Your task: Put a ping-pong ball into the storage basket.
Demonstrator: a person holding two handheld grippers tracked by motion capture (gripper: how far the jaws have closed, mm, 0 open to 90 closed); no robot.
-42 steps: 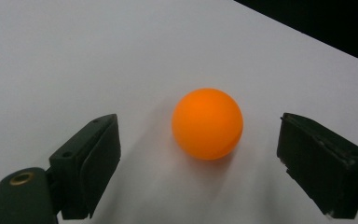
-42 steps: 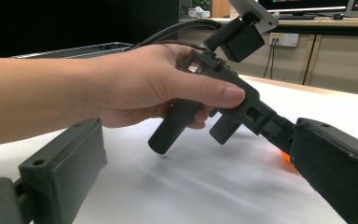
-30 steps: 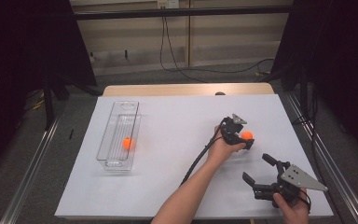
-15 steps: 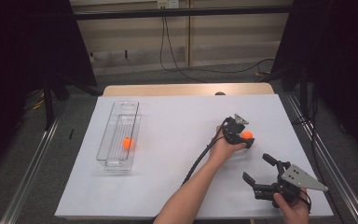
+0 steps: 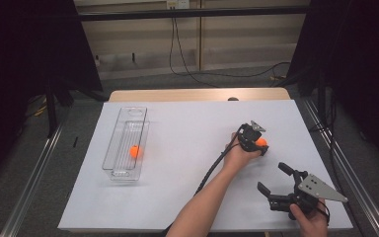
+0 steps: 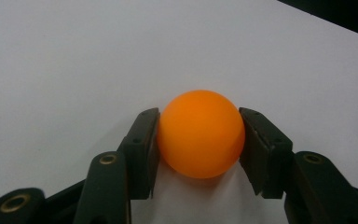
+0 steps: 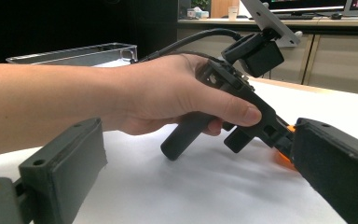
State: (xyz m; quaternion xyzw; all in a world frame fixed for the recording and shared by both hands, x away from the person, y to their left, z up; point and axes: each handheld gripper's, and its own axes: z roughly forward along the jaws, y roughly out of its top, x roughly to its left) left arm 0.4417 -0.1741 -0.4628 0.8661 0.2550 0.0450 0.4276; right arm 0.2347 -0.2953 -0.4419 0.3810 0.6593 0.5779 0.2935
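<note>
Left gripper (image 6: pixel 200 154) just closed, pads pressing both sides of orange ball (image 6: pixel 200 134); ball on white table (image 5: pixel 187 128), right of centre, pinched low, probably ready for lifting. Right gripper (image 5: pixel 276 183) near right corner, jaws spread wide, nothing between, parked clear of work. Clear tray (image 5: pixel 116 148) far left holds second orange ball (image 5: pixel 135 151); likely destination, rest bare.
</note>
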